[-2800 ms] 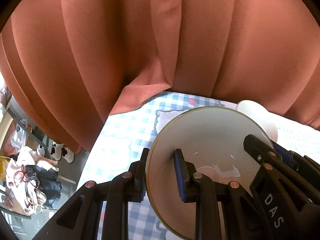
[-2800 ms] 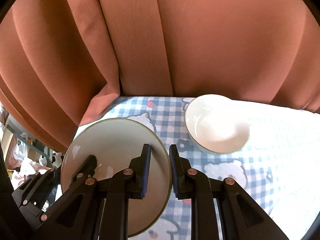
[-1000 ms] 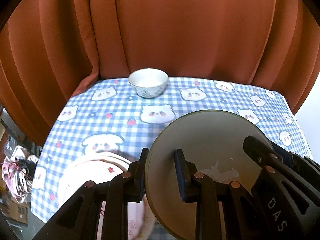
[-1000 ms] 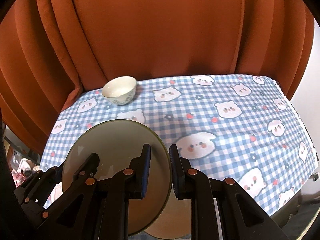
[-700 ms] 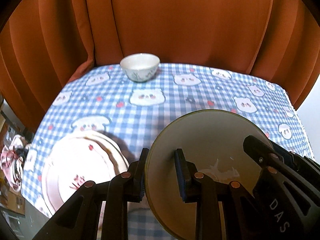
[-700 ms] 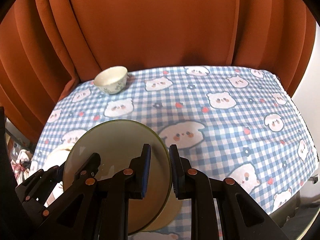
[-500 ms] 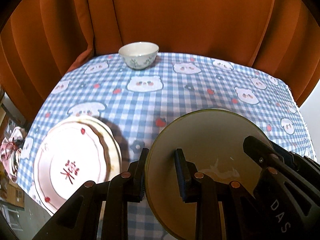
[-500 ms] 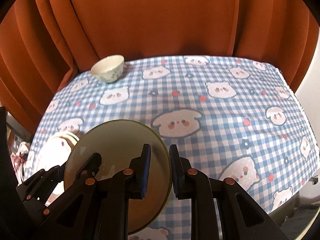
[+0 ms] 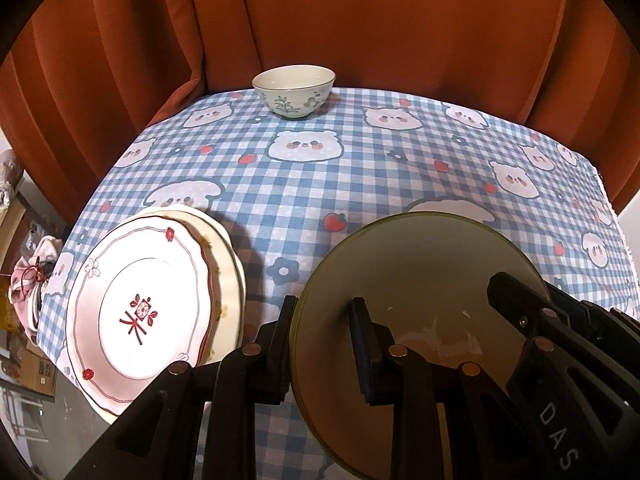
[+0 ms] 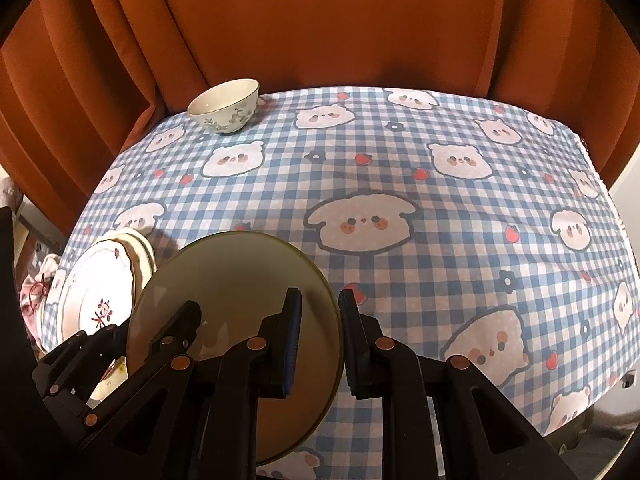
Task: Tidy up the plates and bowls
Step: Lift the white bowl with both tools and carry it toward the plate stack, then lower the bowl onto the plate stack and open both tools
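Both grippers hold one olive-rimmed beige plate above the table's near edge. My left gripper is shut on the plate's left rim. My right gripper is shut on its right rim, and the plate also shows in the right wrist view. A stack of white plates with a red flower pattern lies at the table's near left, also in the right wrist view. A small white bowl with a leaf pattern stands at the far side, also in the right wrist view.
The table carries a blue checked cloth with bear prints. Orange curtains hang close behind the table and at its sides. Clutter lies on the floor at the left. The cloth's right edge drops off.
Both grippers have pulled back and lifted with the beige plate, away from the curtain. The table, the bowl and the plate stack have come into view.
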`<action>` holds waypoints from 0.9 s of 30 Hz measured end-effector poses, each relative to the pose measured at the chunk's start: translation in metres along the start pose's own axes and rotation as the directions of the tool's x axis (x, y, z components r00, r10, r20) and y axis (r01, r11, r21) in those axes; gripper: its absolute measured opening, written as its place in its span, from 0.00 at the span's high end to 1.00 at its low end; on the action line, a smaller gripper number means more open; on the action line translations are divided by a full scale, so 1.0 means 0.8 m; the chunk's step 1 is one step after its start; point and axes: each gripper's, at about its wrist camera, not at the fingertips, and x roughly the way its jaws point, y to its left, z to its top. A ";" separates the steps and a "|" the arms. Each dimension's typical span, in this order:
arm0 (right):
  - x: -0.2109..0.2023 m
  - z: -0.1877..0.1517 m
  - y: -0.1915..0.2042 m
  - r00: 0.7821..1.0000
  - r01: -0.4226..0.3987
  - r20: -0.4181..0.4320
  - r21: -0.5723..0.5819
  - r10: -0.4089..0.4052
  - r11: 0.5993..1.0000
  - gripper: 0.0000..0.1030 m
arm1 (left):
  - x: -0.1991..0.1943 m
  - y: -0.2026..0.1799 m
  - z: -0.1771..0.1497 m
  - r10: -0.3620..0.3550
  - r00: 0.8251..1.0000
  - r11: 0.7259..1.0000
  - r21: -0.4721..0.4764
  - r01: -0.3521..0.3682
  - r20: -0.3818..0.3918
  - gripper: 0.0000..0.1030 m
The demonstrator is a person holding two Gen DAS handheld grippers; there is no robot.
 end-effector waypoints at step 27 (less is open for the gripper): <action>0.026 -0.010 0.013 1.000 0.025 -0.014 -0.043 -0.026 0.999 0.70 | 0.031 0.010 -0.016 -0.084 0.994 0.996 -0.005 0.084 -0.073 0.52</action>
